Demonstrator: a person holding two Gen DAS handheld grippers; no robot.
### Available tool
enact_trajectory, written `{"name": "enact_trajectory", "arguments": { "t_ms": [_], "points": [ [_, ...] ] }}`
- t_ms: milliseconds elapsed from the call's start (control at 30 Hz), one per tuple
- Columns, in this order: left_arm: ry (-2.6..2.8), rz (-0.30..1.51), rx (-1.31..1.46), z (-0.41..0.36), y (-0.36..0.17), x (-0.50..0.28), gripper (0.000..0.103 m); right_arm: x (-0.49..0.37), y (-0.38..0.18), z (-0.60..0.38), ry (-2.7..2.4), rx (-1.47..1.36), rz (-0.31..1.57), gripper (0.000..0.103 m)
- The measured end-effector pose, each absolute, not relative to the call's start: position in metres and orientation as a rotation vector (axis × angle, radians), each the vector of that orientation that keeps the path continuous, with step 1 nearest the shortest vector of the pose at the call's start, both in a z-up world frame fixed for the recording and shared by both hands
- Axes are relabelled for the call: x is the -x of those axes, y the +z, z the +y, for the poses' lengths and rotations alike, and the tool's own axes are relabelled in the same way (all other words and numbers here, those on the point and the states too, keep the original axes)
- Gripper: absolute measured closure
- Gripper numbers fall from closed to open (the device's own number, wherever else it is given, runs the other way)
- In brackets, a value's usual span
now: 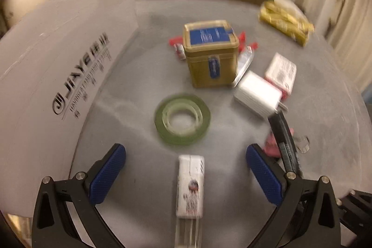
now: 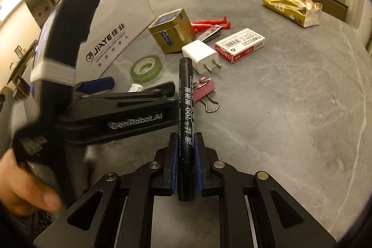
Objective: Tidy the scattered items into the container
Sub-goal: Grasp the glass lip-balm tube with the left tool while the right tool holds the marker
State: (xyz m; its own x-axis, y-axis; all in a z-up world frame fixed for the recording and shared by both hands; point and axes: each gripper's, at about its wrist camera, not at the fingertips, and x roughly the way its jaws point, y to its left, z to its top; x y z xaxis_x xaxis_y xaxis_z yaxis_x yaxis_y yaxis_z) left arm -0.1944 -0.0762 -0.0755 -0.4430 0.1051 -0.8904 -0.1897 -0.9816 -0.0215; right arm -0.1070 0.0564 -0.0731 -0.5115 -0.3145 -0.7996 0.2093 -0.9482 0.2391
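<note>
Far left: a white cardboard box [image 2: 116, 22] printed "JIAYE" stands on the grey tabletop [image 2: 290, 108], its printed side facing the scattered items. A person's hand [image 2: 25, 187] grips the handle of the left gripper [image 1: 186, 176], which is held low over the tabletop beside the box. Its blue-padded fingers [image 1: 108, 174] are spread wide and hold nothing; a small white tube-like item [image 1: 190, 187] lies on the tabletop between them, touching neither pad.

Centre: a roll of green tape [image 1: 182, 119] lies flat just beyond the left gripper. Behind it stands a gold tin [image 1: 211, 52] with a blue label, lid on. Red plastic pieces [image 2: 209, 23] lie behind the tin, and a metal clipper-like item [image 2: 212, 33] just beside it.

Right of centre: the right gripper [image 2: 186, 155] has its fingers pressed onto a black marker [image 2: 186, 108], which is lifted above the tabletop with its length pointing forward. Beyond its tip lies a white plug adapter [image 2: 200, 56]; a pink binder clip [image 2: 204, 91] rests just beside the marker's line. A red-and-white staples box [image 2: 239, 44] lies next to the adapter.

Far right: a gold tissue pack [image 2: 290, 6] sits well apart, near the tabletop's far edge.
</note>
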Motion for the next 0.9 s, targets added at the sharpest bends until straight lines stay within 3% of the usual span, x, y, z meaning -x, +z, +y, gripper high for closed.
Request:
{"name": "enact_trajectory", "arguments": {
  "t_ms": [67, 200, 233, 267, 333, 433, 500, 533, 567, 833, 900],
  "points": [
    [2.428, 0.044, 1.605, -0.080, -0.070, 0.198, 0.001, 0.106, -0.073, 0.059, -2.488, -1.367, -0.179, 0.089],
    [2.103, -0.437, 1.358, -0.115, -0.067, 0.168, 0.006, 0.100, -0.073, 0.063, -2.484, -1.383, -0.170, 0.089],
    [2.180, -0.437, 1.372, -0.125, -0.066, 0.161, 0.030, 0.099, -0.073, 0.063, -2.481, -1.387, -0.170, 0.089],
    [2.285, -0.327, 1.402, -0.126, -0.065, 0.157, 0.072, 0.099, -0.072, 0.063, -2.474, -1.391, -0.180, 0.089],
    [2.374, -0.193, 1.387, -0.123, -0.063, 0.154, 0.080, 0.100, -0.071, 0.062, -2.461, -1.390, -0.203, 0.089],
    [2.296, -0.293, 1.437, -0.127, -0.064, 0.157, 0.077, 0.099, -0.063, 0.059, -2.465, -1.369, -0.215, 0.089],
    [2.281, -0.296, 1.444, -0.125, -0.062, 0.152, 0.048, 0.096, -0.057, 0.058, -2.476, -1.349, -0.207, 0.089],
    [2.274, -0.267, 1.416, -0.118, -0.060, 0.149, 0.023, 0.094, -0.054, 0.058, -2.488, -1.338, -0.194, 0.089],
    [2.252, -0.240, 1.389, -0.110, -0.059, 0.145, 0.012, 0.092, -0.052, 0.059, -2.501, -1.332, -0.180, 0.089],
    [2.238, 0.073, 1.424, -0.061, -0.069, 0.150, 0.011, 0.083, -0.063, 0.077, -2.531, -1.376, -0.152, 0.089],
    [2.234, 0.183, 1.389, -0.052, -0.073, 0.143, 0.019, 0.075, -0.065, 0.085, -2.539, -1.379, -0.169, 0.089]
  ]
}}
